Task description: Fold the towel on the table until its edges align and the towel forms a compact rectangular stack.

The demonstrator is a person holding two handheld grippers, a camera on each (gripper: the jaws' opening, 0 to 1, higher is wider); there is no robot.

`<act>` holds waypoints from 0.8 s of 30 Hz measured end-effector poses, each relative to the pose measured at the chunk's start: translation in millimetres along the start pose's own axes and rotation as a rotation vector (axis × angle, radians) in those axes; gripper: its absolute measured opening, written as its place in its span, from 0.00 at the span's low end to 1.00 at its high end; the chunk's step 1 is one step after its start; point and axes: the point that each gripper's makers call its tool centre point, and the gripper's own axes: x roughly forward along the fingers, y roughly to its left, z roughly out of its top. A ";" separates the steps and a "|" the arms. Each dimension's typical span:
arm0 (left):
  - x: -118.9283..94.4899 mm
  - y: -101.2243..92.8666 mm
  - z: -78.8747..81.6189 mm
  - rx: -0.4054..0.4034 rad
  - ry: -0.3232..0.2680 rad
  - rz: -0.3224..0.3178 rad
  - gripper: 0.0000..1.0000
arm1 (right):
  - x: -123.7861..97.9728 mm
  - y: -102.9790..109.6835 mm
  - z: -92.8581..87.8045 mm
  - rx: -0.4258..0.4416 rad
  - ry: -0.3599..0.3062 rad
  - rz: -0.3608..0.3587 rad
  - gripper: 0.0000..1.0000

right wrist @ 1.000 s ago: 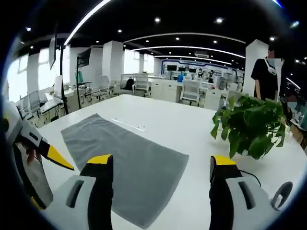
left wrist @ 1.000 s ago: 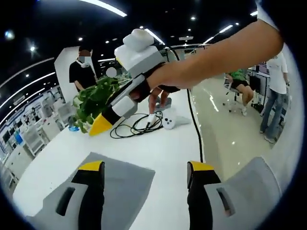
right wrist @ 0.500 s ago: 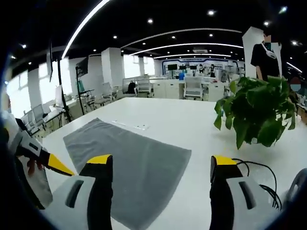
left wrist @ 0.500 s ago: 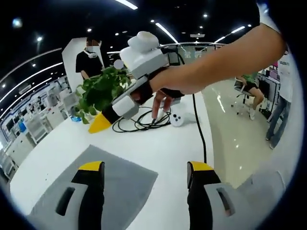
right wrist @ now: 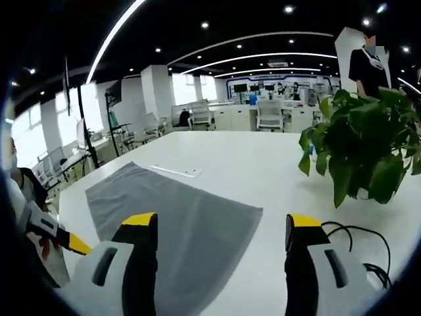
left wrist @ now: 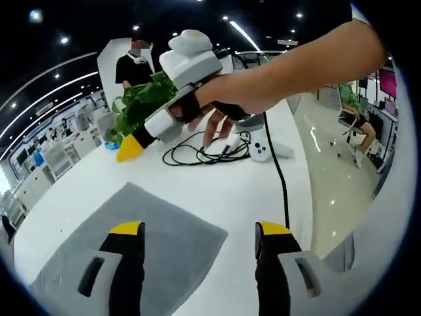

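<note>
In the left gripper view, the left claw (left wrist: 198,240) rises from the bottom of the frame with its yellow-tipped jaws spread wide and nothing between them. Below and behind them the gray towel (left wrist: 131,230) lies flat on the white desk (left wrist: 217,181), filling the lower left of the frame. In the upper middle, a hand (left wrist: 227,99) holds the right claw (left wrist: 130,148) above the desk, its yellow tip pointing to the left. Behind it, a black cable (left wrist: 204,150) lies coiled on the desk beside a white controller (left wrist: 263,150), with a leafy plant (left wrist: 141,102) further back at the upper left.

In the right gripper view, the right claw (right wrist: 222,230) also stands wide and empty at the bottom. The towel (right wrist: 174,220) spreads across the lower left and centre, one corner reaching between the jaws. The plant (right wrist: 362,155) stands at the right. The left claw's (right wrist: 77,247) yellow tip shows at the lower left edge.
</note>
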 end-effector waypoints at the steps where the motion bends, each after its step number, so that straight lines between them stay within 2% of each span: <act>1: 2.9 -0.3 -0.8 0.001 0.001 -0.002 0.68 | 2.0 -2.1 0.4 0.002 0.000 -0.001 0.77; 4: 12.7 -3.6 -2.4 0.039 -0.002 -0.019 0.61 | 9.4 -9.8 -0.6 0.018 0.002 -0.011 0.74; 6: 17.8 -4.3 -5.4 0.045 0.008 -0.021 0.62 | 14.5 -13.9 -3.6 0.031 0.009 -0.023 0.74; 10: 22.5 -2.8 -12.5 0.036 0.031 -0.022 0.60 | 28.7 -28.5 -10.7 0.049 0.036 -0.034 0.69; 17: 31.8 2.2 -18.3 0.033 0.047 -0.029 0.56 | 45.7 -35.0 -22.1 0.054 0.078 -0.043 0.64; 24: 45.6 -4.8 -25.6 0.039 0.060 -0.066 0.48 | 62.0 -39.8 -29.2 0.041 0.107 -0.044 0.49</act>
